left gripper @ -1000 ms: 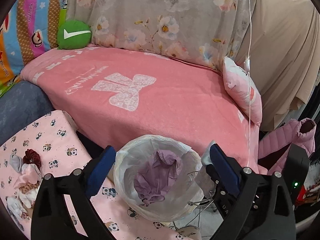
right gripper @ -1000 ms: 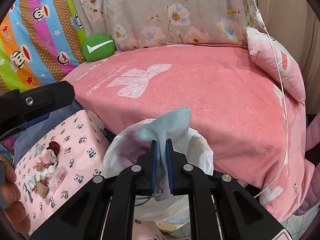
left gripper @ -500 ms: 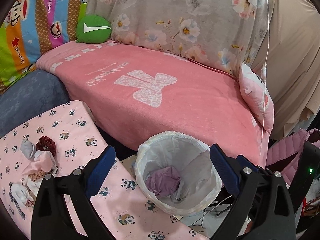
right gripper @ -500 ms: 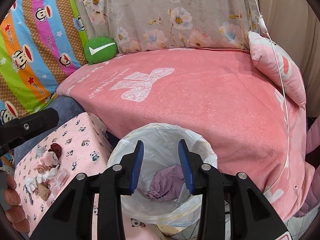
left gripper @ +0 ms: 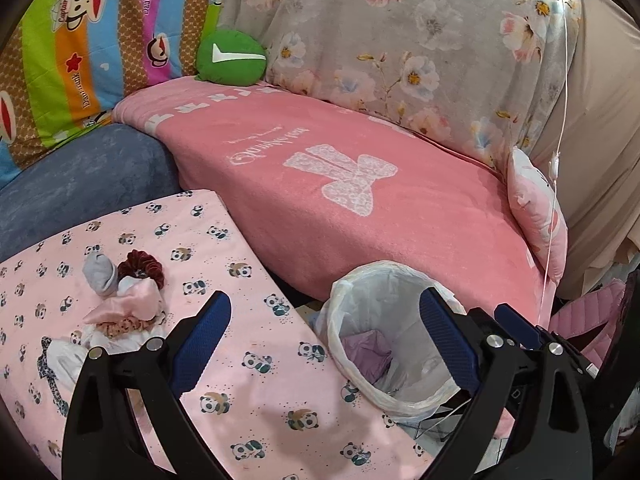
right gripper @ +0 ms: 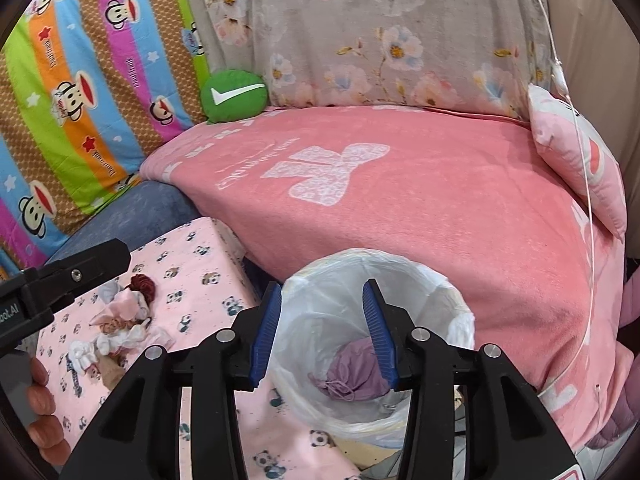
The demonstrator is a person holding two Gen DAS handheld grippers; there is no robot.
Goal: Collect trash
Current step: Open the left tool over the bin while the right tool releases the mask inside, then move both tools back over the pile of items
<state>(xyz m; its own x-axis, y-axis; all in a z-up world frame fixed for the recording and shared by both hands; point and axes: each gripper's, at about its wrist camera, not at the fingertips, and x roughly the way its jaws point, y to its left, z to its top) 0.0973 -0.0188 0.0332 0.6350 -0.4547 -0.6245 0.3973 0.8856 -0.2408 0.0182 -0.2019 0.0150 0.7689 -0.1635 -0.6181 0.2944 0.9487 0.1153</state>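
A white-lined trash bin stands between the panda-print surface and the pink sofa; it also shows in the right wrist view. A crumpled purple piece lies inside it, also seen from the right wrist. A pile of scrunchies and small cloth scraps lies on the panda-print surface, also in the right wrist view. My left gripper is open and empty above the surface's edge beside the bin. My right gripper is open and empty over the bin.
A pink blanket covers the sofa seat. A green round cushion and a pink pillow sit at its ends. A thin white cord hangs at the right. A pink jacket lies beyond the bin.
My right gripper opened and let go of a pale blue cloth over the bin. My left gripper drew back to the left, bringing the scrunchie pile closer.
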